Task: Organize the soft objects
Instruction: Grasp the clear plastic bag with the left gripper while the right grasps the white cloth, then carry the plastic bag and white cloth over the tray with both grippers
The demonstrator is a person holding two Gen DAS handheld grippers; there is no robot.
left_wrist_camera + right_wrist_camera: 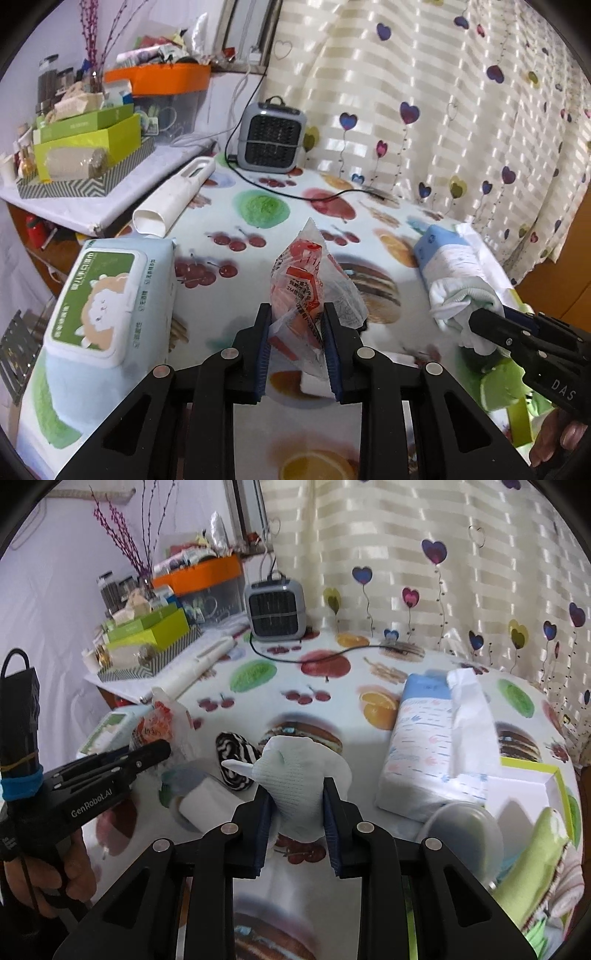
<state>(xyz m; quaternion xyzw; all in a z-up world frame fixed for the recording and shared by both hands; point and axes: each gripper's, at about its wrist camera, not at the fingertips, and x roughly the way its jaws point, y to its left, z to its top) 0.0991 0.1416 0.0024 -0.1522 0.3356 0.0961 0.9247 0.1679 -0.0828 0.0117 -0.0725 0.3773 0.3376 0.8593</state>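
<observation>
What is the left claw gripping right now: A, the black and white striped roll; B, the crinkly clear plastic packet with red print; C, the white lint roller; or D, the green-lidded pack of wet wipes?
B: the left claw is shut on the crinkly clear plastic packet with red print, pinched between both blue pads and held up.

1. Ahead of the left gripper (296, 314), past the clear packet (314, 284) in its jaws, bare tablecloth (266, 229) runs to the grey fan heater (272, 138) and its black cord (295, 194).
2. To its left, the wet-wipes pack (107, 295) blocks the way.
3. Right of the right gripper (297, 794), the tissue pack (432, 746) walls off that side.
4. To its left lie a striped roll (236, 760) and a white roll (207, 805), near together.
</observation>
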